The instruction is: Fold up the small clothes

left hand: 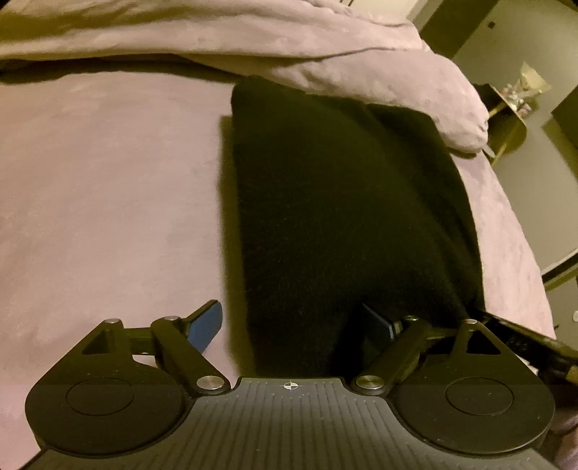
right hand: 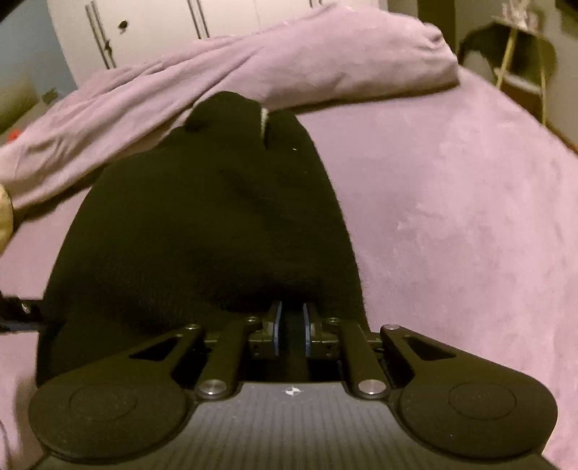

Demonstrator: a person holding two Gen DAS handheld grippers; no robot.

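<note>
A black knitted garment (left hand: pixel 343 202) lies lengthwise on the purple bed sheet (left hand: pixel 108 188). My left gripper (left hand: pixel 289 318) stands open wide at the garment's near end. Its left blue pad (left hand: pixel 206 325) is over bare sheet and its right finger (left hand: pixel 379 325) is against the cloth, with the near left part of the garment between them, unpressed. In the right wrist view the black garment (right hand: pixel 216 217) bulges up just ahead of my right gripper (right hand: pixel 292 318). This gripper is shut, its blue pads (right hand: pixel 276 325) pinching a fold of the near edge.
A rumpled purple duvet (left hand: pixel 289 47) lies across the bed behind the garment and touches its far end. The bed's right edge drops to the floor near a small gold-legged side table (right hand: pixel 520 61). White wardrobe doors (right hand: pixel 151 29) stand beyond the bed.
</note>
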